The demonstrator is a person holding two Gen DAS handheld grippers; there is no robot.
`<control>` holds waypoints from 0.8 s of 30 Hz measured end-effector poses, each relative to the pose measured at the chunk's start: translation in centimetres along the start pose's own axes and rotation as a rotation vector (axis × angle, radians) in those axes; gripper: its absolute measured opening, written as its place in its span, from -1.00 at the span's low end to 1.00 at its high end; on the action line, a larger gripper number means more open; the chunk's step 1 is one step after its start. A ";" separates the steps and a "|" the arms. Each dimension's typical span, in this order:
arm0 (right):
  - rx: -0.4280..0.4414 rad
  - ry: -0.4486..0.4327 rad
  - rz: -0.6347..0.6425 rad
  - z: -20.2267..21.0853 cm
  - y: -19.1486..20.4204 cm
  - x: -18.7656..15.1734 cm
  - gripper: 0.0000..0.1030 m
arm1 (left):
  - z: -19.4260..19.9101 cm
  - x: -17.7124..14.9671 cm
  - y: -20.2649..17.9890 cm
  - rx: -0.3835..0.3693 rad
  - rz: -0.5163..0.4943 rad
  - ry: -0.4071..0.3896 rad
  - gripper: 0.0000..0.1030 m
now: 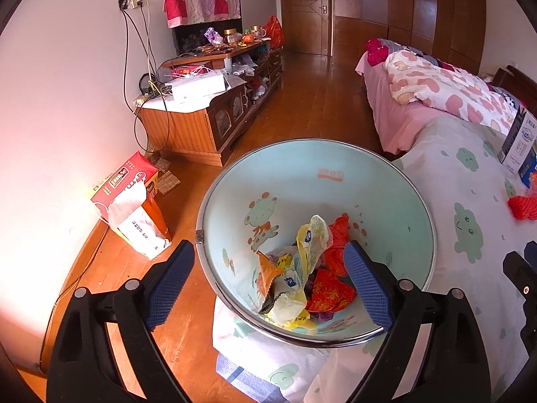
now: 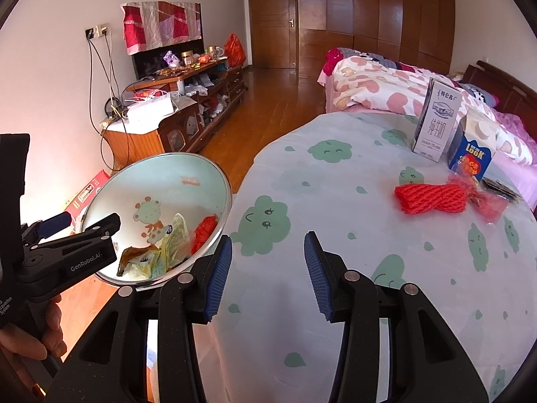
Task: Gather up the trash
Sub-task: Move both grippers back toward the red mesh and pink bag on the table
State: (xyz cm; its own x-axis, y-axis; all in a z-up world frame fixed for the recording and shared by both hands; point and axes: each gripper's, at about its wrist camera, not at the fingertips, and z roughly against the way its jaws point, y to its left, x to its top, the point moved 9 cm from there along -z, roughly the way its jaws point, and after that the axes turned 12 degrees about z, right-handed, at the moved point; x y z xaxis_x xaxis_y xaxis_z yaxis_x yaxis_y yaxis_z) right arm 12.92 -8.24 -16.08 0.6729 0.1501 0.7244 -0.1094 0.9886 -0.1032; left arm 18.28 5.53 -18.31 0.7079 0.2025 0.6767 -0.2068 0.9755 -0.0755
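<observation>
A round table [image 2: 352, 201], covered with a pale cloth printed with green clouds, is taken as the landmark. Just off its left edge a light blue trash bin [image 1: 335, 181] is seen, with crumpled wrappers [image 1: 302, 268] lying in it. The left gripper [image 1: 268, 285] is held wide apart at the bin's near rim, with nothing between its pads. The right gripper [image 2: 268, 268] is held above the table's near part, moderately spread and empty. On the table's far right side a red net bundle [image 2: 429, 198] is laid, with a blue carton [image 2: 471, 154] and a white milk carton [image 2: 434, 124] stood behind it. Beyond the table a bed [image 2: 386, 84] with pink bedding is seen; to the left, a wooden cabinet [image 1: 214, 114] is set against the wall, on wooden flooring [image 1: 319, 94].
</observation>
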 end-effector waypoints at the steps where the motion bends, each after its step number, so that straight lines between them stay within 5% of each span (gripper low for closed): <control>1: -0.006 0.003 -0.003 0.1 -0.3 -0.2 -0.09 | 0.1 -0.1 -0.1 0.001 0.000 -0.001 0.78; 24: -0.073 0.047 -0.063 2.2 -5.5 -5.0 0.04 | 2.4 -4.2 -3.4 -0.048 -0.037 0.052 0.87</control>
State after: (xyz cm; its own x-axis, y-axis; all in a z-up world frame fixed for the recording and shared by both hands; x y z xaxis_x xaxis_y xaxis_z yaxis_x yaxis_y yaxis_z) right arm 8.52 -14.45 -17.65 0.7102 0.0861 0.6987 -0.0135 0.9940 -0.1087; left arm 14.44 1.15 -19.16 0.7488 0.1691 0.6409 -0.1479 0.9852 -0.0872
